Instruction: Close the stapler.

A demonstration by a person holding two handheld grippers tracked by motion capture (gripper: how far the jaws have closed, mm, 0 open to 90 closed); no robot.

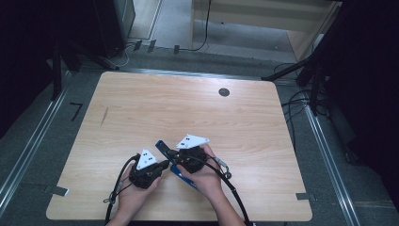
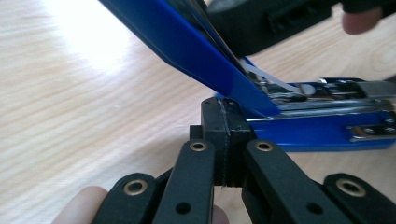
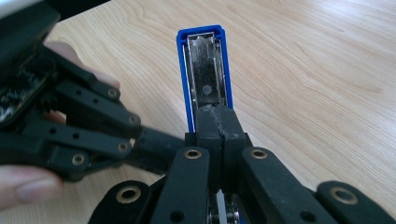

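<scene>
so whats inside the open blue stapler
The blue stapler is swung open; its lid shows a bare metal channel with one rivet. No staples show; the right gripper covers the hinge end.

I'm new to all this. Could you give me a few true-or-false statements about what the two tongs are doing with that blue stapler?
1. The blue stapler is swung open. True.
2. The stapler is red. False: it is blue.
3. The left tongs look closed, their tips against the stapler's hinge end. True.
4. The right tongs are spread wide, away from the stapler. False: they look closed, right at the open metal channel.
5. The wooden table bears a stack of paper. False: no paper lies on it.
</scene>
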